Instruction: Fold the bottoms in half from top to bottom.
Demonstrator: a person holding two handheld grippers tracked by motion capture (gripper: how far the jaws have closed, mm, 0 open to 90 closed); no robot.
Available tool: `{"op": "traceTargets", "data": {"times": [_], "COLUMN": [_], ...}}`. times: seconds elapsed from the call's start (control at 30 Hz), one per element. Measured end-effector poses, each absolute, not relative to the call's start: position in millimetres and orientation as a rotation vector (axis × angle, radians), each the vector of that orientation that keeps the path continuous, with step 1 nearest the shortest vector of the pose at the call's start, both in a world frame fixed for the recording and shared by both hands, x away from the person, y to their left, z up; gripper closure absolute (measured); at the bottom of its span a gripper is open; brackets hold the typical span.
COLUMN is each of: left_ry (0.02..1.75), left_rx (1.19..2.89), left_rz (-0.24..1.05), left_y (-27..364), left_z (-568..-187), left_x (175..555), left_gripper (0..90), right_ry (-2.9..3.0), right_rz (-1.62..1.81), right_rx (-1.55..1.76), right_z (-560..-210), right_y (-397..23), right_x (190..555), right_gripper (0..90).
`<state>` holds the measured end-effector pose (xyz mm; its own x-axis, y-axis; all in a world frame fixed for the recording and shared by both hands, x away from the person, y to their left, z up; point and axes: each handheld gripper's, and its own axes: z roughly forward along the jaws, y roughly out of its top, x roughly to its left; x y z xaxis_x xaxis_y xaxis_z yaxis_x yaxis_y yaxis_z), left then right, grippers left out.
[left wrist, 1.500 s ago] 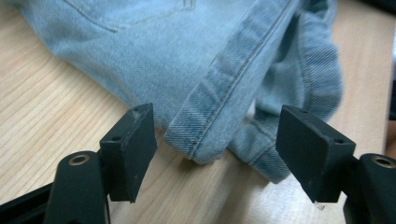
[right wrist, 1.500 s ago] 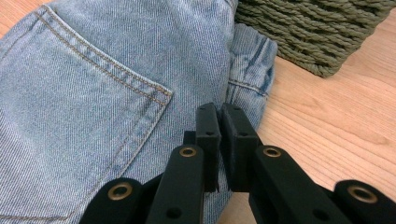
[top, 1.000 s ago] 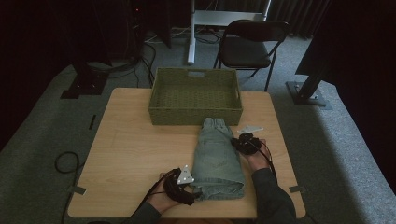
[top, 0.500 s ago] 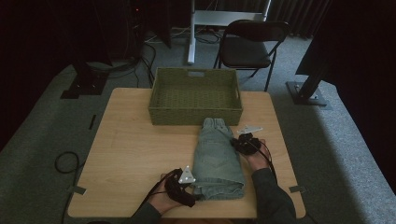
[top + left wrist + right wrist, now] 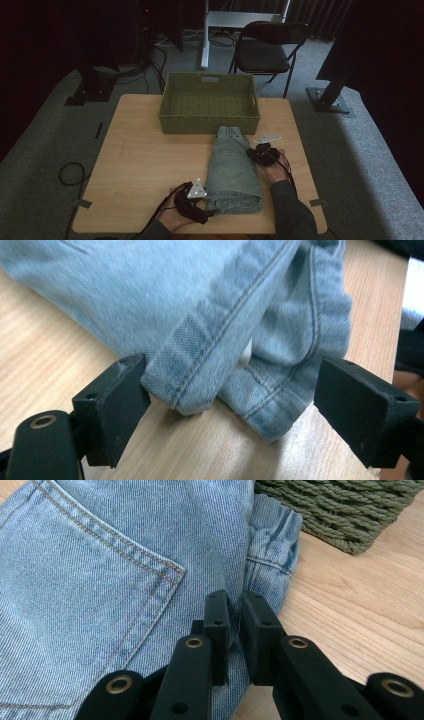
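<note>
Denim jeans [image 5: 232, 167], light blue and folded into a long narrow stack, lie on the wooden table [image 5: 135, 165] toward its right side; the stack runs from near the front edge up to the green woven basket [image 5: 209, 102], which stands at the middle of the far edge. The waistband end touches or nearly touches the basket's front wall.

At the front left corner of the jeans sits the left gripper [image 5: 235, 405], held in the person's left hand [image 5: 172, 215]. Its jaws stand wide apart, one on each side of the folded hem ends — the left jaw touches the hem, the right jaw is apart from it, and nothing is clamped.

At the right edge of the jeans, about halfway toward the basket, is the right gripper [image 5: 235, 630], held in the right hand [image 5: 275, 170]. Its jaws are almost together, with a thin slit between them, over the denim just beside a back pocket [image 5: 75, 590] — whether cloth is pinched between them I cannot tell.
</note>
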<state>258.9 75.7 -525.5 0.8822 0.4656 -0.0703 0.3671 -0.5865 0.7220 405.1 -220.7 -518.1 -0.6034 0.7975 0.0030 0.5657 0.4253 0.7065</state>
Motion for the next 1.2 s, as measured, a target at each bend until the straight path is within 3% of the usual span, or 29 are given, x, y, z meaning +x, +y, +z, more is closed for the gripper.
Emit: {"op": "traceTargets", "data": {"times": [0.37,0.5,0.83,0.97,1.13,1.2], "left_ry": [0.560,0.562,0.627,0.641,0.667,0.664], "left_rx": [2.184,2.223,2.306,2.275,2.272,2.282], "left_rz": [0.164,0.180,0.281,0.265,0.255,0.243], "left_y": [77.0,69.6,63.7,70.0,77.5,78.5], "left_z": [-514.2,-523.4,-544.2,-543.2,-536.6,-535.1], "left_x": [251.3,250.8,256.6,257.9,262.4,263.2], "left_gripper": [14.2,10.5,10.6,19.3,56.1,58.6], "right_ry": [2.356,2.358,2.363,2.364,2.365,2.365], "right_rz": [0.975,0.976,0.982,0.985,0.983,0.983], "right_rx": [1.174,1.175,1.170,1.171,1.176,1.176], "right_z": [-520.0,-520.2,-520.9,-521.3,-522.4,-522.5], "right_y": [-220.9,-220.6,-220.6,-221.0,-220.8,-220.7], "right_x": [405.0,404.9,404.7,404.9,405.5,405.6], "right_gripper": [81.7,81.4,79.9,79.8,79.8,79.9]}}
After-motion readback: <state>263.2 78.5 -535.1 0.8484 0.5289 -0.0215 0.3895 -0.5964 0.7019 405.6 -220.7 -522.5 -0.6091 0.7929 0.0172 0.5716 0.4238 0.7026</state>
